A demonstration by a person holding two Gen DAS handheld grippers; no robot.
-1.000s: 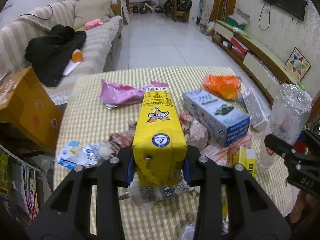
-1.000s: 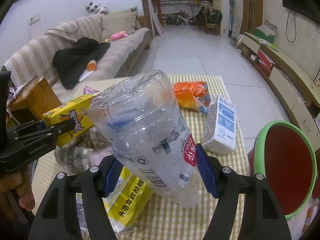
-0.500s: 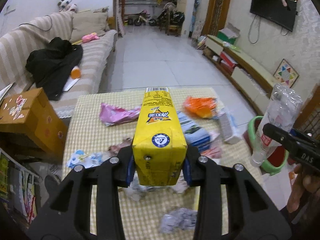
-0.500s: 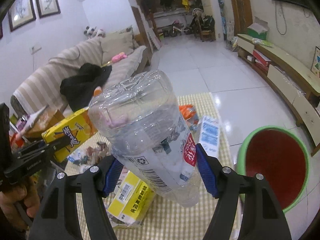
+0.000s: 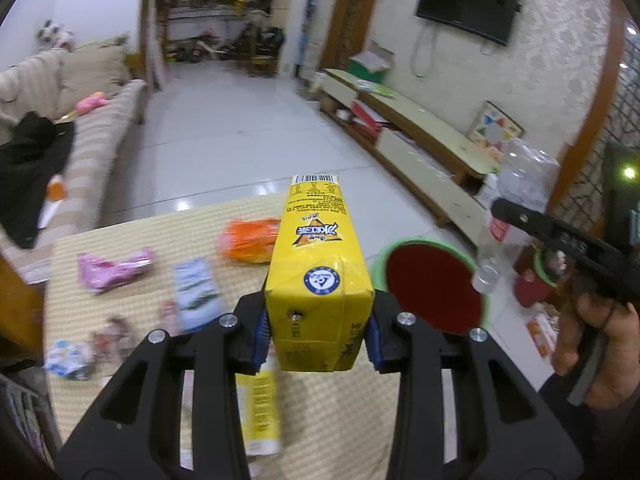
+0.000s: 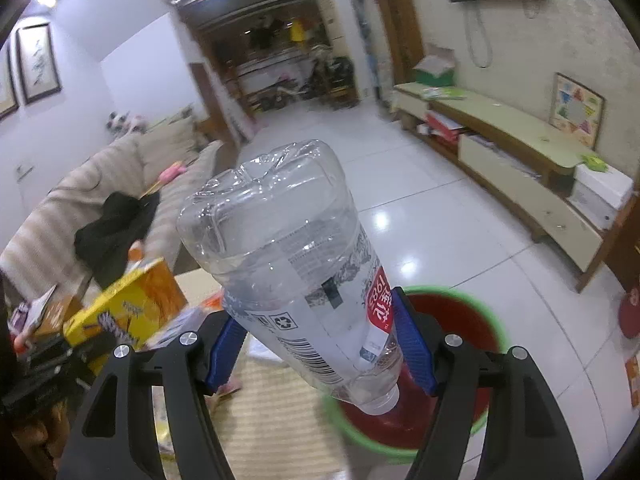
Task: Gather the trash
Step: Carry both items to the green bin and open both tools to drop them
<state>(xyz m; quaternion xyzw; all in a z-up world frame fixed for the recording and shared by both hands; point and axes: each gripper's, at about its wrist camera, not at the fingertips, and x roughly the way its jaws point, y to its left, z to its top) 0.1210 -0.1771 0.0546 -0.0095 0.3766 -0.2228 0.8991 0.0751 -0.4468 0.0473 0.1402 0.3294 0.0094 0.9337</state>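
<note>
two grippers are each loaded: the left gripper [image 5: 318,332] has its jaws clamped on the sides of a yellow carton [image 5: 318,280], and the right gripper [image 6: 320,344] has its jaws clamped on a clear plastic bottle [image 6: 296,264]. the carton hangs above the near right part of the checked bench [image 5: 132,236], its long axis running straight away from the camera, barcode end farthest. just past the bench's right edge stands a red bin with a green rim [image 5: 434,284], its mouth open and its near side cut off behind the carton and the jaws. the bottle is upside down and tilted, cap end low over the bin [image 6: 452,320], base up and away. open tiled floor [image 5: 240,148] lies beyond the bench. on the bench lie an orange bag [image 5: 250,240], a pink wrapper [image 5: 114,270], a blue-white box [image 5: 194,290] and blurred scraps too smeared to name.
</note>
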